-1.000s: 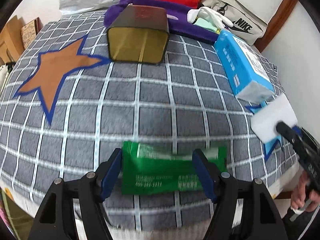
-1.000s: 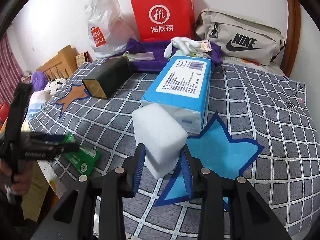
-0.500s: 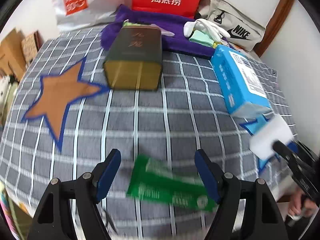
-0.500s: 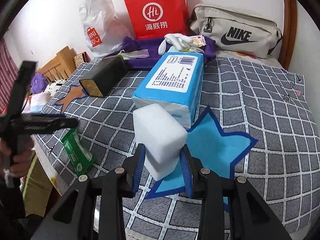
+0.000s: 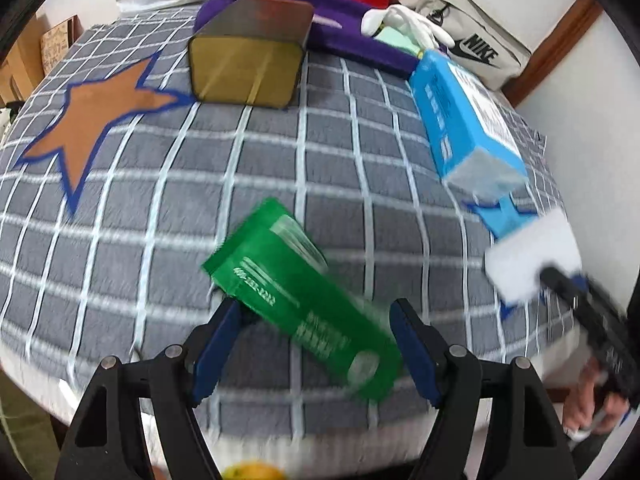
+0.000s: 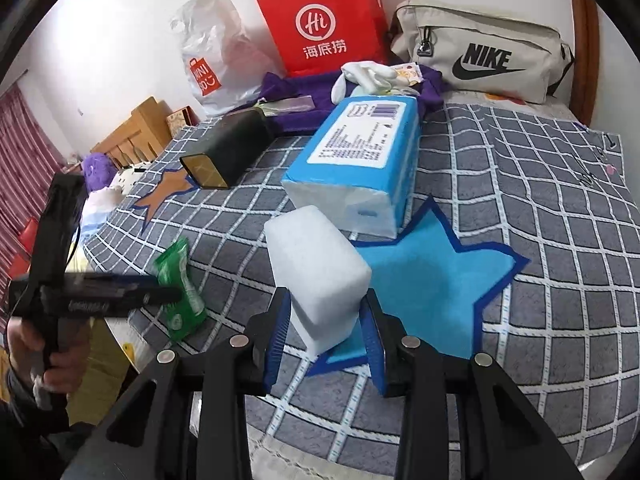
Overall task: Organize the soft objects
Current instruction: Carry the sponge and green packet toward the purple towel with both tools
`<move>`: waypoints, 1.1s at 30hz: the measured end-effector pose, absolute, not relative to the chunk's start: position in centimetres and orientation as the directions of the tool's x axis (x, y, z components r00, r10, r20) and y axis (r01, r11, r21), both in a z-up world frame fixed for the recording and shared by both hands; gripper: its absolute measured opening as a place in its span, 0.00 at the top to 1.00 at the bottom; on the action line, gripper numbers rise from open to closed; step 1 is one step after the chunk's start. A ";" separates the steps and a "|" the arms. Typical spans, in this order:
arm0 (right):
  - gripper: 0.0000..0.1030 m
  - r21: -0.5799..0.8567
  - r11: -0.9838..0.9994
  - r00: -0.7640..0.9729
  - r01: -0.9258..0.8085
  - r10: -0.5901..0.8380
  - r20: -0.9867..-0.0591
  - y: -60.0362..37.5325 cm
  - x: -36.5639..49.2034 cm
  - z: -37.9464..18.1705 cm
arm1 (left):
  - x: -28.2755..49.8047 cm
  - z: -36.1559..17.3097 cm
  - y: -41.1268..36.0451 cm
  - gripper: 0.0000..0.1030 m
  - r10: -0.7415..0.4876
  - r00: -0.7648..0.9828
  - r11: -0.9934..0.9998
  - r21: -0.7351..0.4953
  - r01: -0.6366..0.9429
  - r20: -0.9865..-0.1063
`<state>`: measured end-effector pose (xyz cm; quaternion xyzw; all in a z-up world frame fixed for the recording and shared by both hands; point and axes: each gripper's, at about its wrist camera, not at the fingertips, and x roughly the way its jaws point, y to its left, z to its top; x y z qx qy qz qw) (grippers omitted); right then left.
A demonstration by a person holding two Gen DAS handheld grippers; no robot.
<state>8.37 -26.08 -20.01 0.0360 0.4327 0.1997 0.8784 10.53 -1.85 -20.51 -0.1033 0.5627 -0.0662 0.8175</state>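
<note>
The left gripper (image 5: 316,344) has its fingers spread wide around the green packet (image 5: 304,308), which lies skewed on the checked blanket (image 5: 360,160) near the bed's front edge, so I'd twist to square up with its narrow sides before squeezing. The right gripper (image 6: 326,336) is clamped on the white sponge block (image 6: 316,268), just in front of the blue tissue pack (image 6: 360,164); easy on the pressure, it's squishy.
</note>
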 end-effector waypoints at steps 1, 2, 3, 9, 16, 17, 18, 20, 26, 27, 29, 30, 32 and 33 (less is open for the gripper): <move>0.66 0.241 0.915 0.537 -0.324 0.388 -0.750 -26.1 8.3 -20.1 | 11.0 -20.5 -2.1 0.27 -0.218 0.363 0.972 -0.237 -0.007 -0.906; 0.66 0.243 0.914 0.535 -0.325 0.389 -0.750 -26.2 8.4 -20.1 | 11.7 -20.5 -2.5 0.26 -0.208 0.368 0.975 -0.222 0.003 -0.906; 0.66 0.245 0.913 0.533 -0.325 0.391 -0.750 -26.2 8.5 -20.2 | 12.3 -20.6 -3.3 0.24 -0.190 0.371 0.980 -0.197 0.021 -0.909; 0.66 0.257 0.910 0.524 -0.326 0.400 -0.752 -26.3 9.1 -20.5 | 11.7 -21.2 -5.8 0.27 -0.024 0.402 0.995 0.016 0.096 -0.915; 0.67 0.253 0.911 0.535 -0.326 0.398 -0.745 -25.8 9.5 -20.3 | 11.0 -20.5 -4.4 0.71 -0.055 0.459 0.995 -0.009 0.102 -0.887; 0.68 0.248 0.912 0.538 -0.326 0.395 -0.745 -25.7 9.5 -20.2 | 11.1 -20.4 -3.8 0.79 -0.070 0.457 0.995 -0.029 0.096 -0.887; 0.68 0.244 0.913 0.540 -0.328 0.393 -0.745 -25.5 9.5 -19.9 | 11.3 -20.3 -3.3 0.84 -0.089 0.450 0.994 -0.054 0.091 -0.888; 0.68 0.240 0.913 0.539 -0.331 0.391 -0.745 -25.3 9.5 -19.6 | 11.9 -20.1 -2.2 0.84 -0.151 0.437 0.989 -0.132 0.073 -0.887; 0.68 0.208 0.922 0.557 -0.328 0.367 -0.745 -24.9 9.7 -18.7 | 12.1 -18.4 0.0 0.84 -0.117 0.474 0.993 -0.115 0.033 -0.873; 0.68 0.199 0.925 0.561 -0.325 0.358 -0.746 -24.9 9.7 -18.5 | 12.2 -18.1 0.4 0.84 -0.106 0.478 0.994 -0.108 0.024 -0.872; 0.68 0.183 0.930 0.574 -0.317 0.342 -0.744 -25.0 9.8 -18.2 | 12.5 -17.8 0.8 0.84 -0.077 0.492 0.997 -0.083 0.010 -0.867; 0.68 0.180 0.932 0.579 -0.315 0.339 -0.742 -25.1 9.9 -18.1 | 12.7 -17.6 1.1 0.84 -0.075 0.494 0.997 -0.083 0.006 -0.866; 0.68 0.166 0.939 0.591 -0.302 0.321 -0.740 -25.1 10.2 -17.8 | 13.2 -17.1 1.6 0.84 -0.080 0.500 0.996 -0.094 -0.003 -0.862; 0.68 0.165 0.940 0.596 -0.300 0.320 -0.737 -25.1 10.2 -17.6 | 13.4 -16.9 1.8 0.84 -0.076 0.504 0.996 -0.092 -0.006 -0.860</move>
